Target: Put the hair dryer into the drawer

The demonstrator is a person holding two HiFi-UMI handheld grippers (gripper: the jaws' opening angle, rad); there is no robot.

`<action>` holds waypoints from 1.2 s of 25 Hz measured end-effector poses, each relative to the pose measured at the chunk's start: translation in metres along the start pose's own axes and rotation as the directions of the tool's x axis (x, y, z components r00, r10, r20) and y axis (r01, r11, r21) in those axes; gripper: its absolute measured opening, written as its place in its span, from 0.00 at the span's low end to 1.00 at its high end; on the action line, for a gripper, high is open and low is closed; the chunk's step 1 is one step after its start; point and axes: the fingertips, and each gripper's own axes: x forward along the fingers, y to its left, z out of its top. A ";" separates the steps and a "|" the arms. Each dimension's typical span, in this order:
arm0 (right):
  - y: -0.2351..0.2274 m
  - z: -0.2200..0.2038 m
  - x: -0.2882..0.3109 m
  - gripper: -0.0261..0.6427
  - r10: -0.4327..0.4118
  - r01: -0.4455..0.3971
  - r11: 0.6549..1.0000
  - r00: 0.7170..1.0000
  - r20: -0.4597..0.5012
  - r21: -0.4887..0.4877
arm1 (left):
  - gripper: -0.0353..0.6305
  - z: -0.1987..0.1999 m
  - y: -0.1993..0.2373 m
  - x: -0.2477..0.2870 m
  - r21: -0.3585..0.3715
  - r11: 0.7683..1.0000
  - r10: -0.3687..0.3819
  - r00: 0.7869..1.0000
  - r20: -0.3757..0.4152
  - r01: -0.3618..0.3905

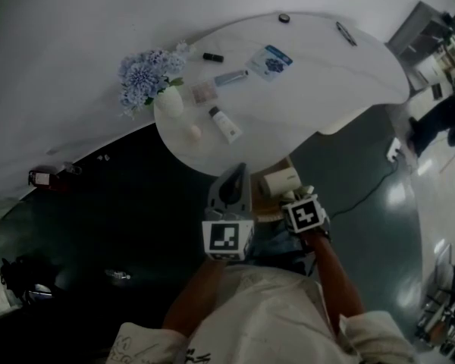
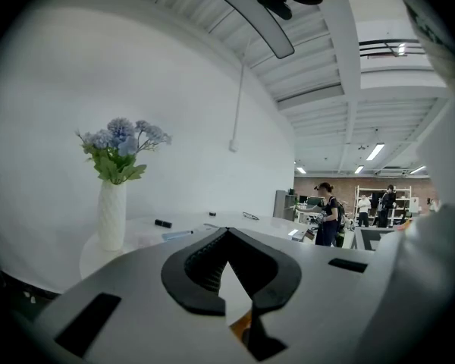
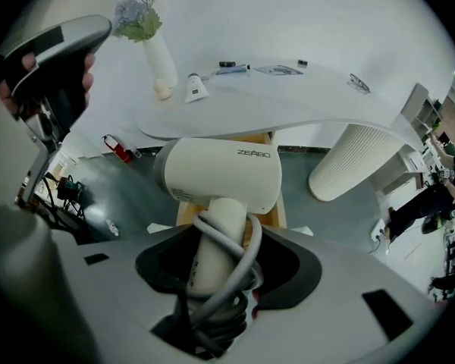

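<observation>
A cream hair dryer [image 3: 220,173] has a grey cord wound round its handle. My right gripper [image 3: 224,250] is shut on that handle and points steeply down. In the head view the hair dryer [image 1: 280,180] hangs just below the white table's [image 1: 326,89] near edge, over a wooden drawer [image 1: 264,212]; the right gripper [image 1: 294,197] is behind it. The drawer's wood [image 3: 279,212] shows behind the dryer's body. My left gripper [image 1: 239,171] is to the left of the dryer, pointing towards the table. Its fingertips [image 2: 227,232] meet with nothing between them.
A white vase of blue flowers [image 1: 169,101] stands at the table's left edge, with tubes and small items [image 1: 226,123] beside it. The ribbed white pedestal [image 3: 356,161] stands to the right of the drawer. People [image 2: 326,212] stand far off.
</observation>
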 end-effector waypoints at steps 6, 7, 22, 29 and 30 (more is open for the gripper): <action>0.004 0.010 0.025 0.36 0.017 -0.018 0.999 0.999 -0.039 -0.032 | 0.06 -0.003 0.006 -0.003 0.015 1.000 0.020 1.000 -0.015 -0.020; 0.007 0.007 0.028 0.36 0.029 -0.031 0.999 0.997 -0.066 -0.021 | 0.06 -0.004 0.007 -0.003 0.013 1.000 0.025 1.000 -0.016 -0.025; 0.016 0.044 0.077 0.36 0.066 -0.065 0.997 0.997 0.032 -0.034 | 0.06 -0.009 0.020 -0.013 0.010 0.997 0.081 0.996 -0.038 -0.080; 0.026 0.035 0.081 0.36 0.115 -0.115 0.993 0.992 -0.058 0.014 | 0.06 -0.014 0.020 -0.013 0.011 0.996 0.087 0.995 -0.052 -0.086; 0.031 0.026 0.081 0.36 0.144 -0.140 0.989 0.983 -0.111 0.047 | 0.06 -0.014 0.020 -0.013 0.014 0.996 0.086 0.995 -0.051 -0.086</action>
